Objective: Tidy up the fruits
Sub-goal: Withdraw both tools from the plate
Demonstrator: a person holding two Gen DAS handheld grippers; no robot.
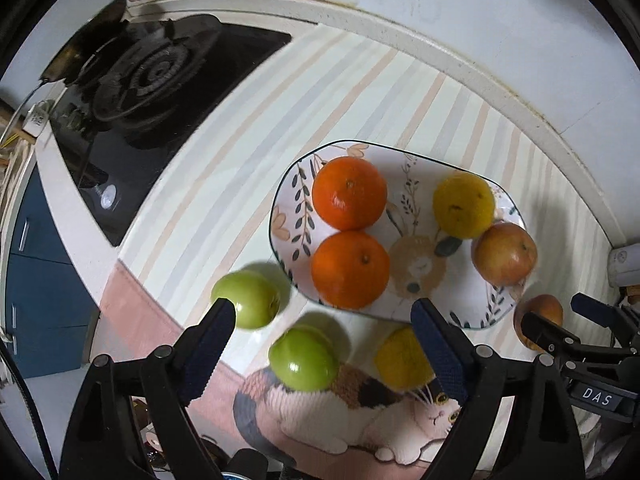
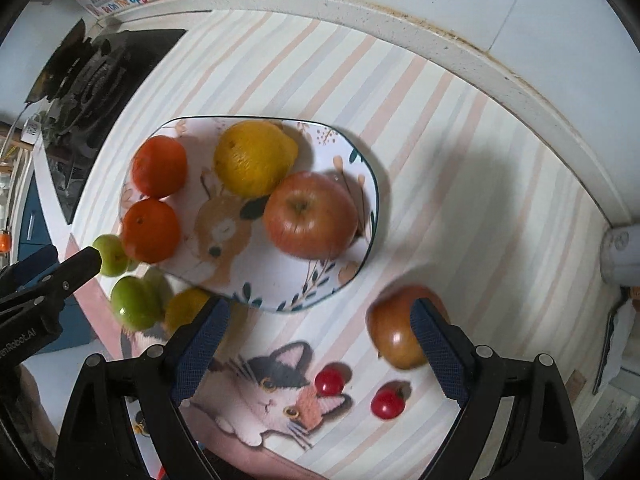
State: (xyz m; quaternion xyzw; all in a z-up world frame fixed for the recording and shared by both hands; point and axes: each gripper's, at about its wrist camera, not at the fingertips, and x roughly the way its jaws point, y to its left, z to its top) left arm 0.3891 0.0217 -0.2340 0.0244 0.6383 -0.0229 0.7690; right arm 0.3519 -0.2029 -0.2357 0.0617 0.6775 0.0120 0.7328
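A patterned plate (image 1: 412, 184) (image 2: 280, 288) holds two oranges (image 1: 349, 192) (image 2: 159, 166), a yellow lemon (image 1: 464, 205) (image 2: 254, 157) and a red apple (image 1: 505, 253) (image 2: 310, 214). On the mat lie two green fruits (image 1: 303, 359) (image 2: 134, 306), a second lemon (image 1: 400, 360) (image 2: 186, 307), a second apple (image 1: 540, 320) (image 2: 394, 326) and two cherries (image 2: 330, 381). My left gripper (image 1: 323, 326) is open above the green fruit and the lemon. My right gripper (image 2: 320, 324) is open, its right finger in front of the loose apple.
A black gas stove (image 1: 148, 92) stands at the far left. A raised white ledge (image 1: 460, 60) and wall run along the back. A white object (image 2: 622, 252) sits at the right edge. The mat shows a cat picture (image 2: 276, 392).
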